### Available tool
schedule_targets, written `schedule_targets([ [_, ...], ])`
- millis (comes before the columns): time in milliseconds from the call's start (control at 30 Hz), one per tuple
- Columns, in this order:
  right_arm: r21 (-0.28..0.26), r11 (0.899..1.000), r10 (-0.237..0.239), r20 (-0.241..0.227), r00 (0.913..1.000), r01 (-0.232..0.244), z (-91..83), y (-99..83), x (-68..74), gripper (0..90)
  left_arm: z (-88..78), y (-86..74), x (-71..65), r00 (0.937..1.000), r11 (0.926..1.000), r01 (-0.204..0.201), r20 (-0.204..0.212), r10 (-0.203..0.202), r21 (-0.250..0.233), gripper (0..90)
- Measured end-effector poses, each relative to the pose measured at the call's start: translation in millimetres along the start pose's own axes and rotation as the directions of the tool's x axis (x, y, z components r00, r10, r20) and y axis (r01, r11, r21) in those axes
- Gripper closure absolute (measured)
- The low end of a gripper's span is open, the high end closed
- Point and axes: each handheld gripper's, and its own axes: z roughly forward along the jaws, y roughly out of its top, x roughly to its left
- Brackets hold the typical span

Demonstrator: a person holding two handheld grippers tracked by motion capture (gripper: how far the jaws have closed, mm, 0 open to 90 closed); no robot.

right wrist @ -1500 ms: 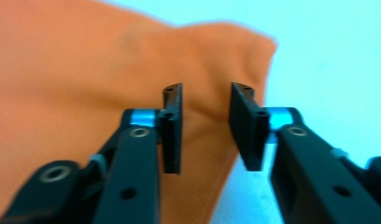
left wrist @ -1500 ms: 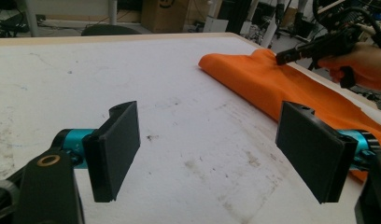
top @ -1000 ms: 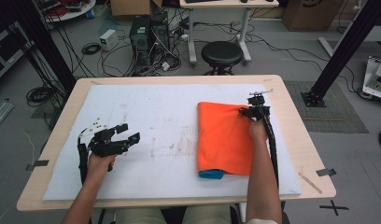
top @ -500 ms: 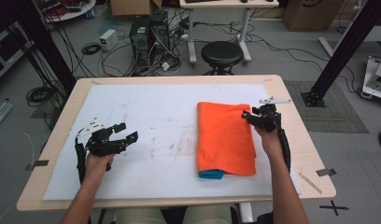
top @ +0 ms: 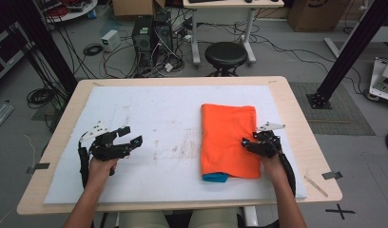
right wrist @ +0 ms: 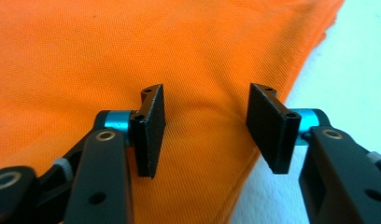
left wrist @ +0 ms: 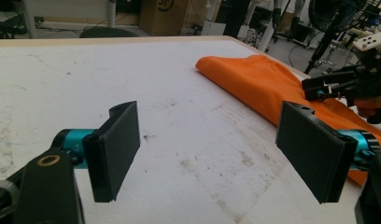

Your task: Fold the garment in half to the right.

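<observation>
An orange folded cloth (top: 229,139) lies on the right half of the white table cover, with a blue edge (top: 215,177) peeking out at its near end. My right gripper (top: 247,144) stands open over the cloth's right edge, pointing left. In the right gripper view the right gripper (right wrist: 203,126) hangs just above the orange cloth (right wrist: 109,51), nothing between its pads. My left gripper (top: 130,136) rests open on the left side of the table, far from the cloth. From the left gripper view, the left gripper (left wrist: 216,149) frames bare cover, the cloth (left wrist: 263,84) lying beyond.
The white cover (top: 149,114) spans most of the wooden table (top: 296,109). Behind the table stand a black stool (top: 225,53), a computer tower (top: 149,35) and loose cables. A black frame post (top: 349,47) rises at the right. Tape marks (top: 329,175) sit near the right front corner.
My right gripper has drawn back toward the near side along the cloth's right edge and turned to point left. The left gripper has stayed in place.
</observation>
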Motion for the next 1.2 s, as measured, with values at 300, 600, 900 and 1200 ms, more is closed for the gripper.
schedule_targets([
  [300, -0.081, 0.994, -0.082, -0.136, 0.9872, 0.072, -32.5, 1.4, 29.9, 22.1, -3.3, 0.2, -1.0, 1.0000, 1.0000, -0.004, -0.006, 0.004, -0.009, 22.0],
  [600, 0.056, 0.975, -0.203, -0.169, 0.9645, 0.215, -33.4, -21.3, 41.5, 22.1, -0.2, 2.3, -1.6, 1.0000, 0.9999, 0.000, -0.007, 0.000, -0.013, 21.9],
  [900, -0.173, 0.982, -0.103, -0.187, 0.9771, 0.070, -57.9, -11.5, 27.5, 21.4, -0.8, 3.4, -0.6, 0.9999, 0.9996, -0.012, -0.007, 0.012, -0.025, 20.8],
  [1200, -0.251, 0.968, -0.009, -0.096, 0.9953, -0.015, -65.4, -11.9, 21.0, 20.9, -5.4, 4.8, -5.1, 0.9988, 0.9981, -0.047, 0.011, 0.047, -0.041, 20.8],
])
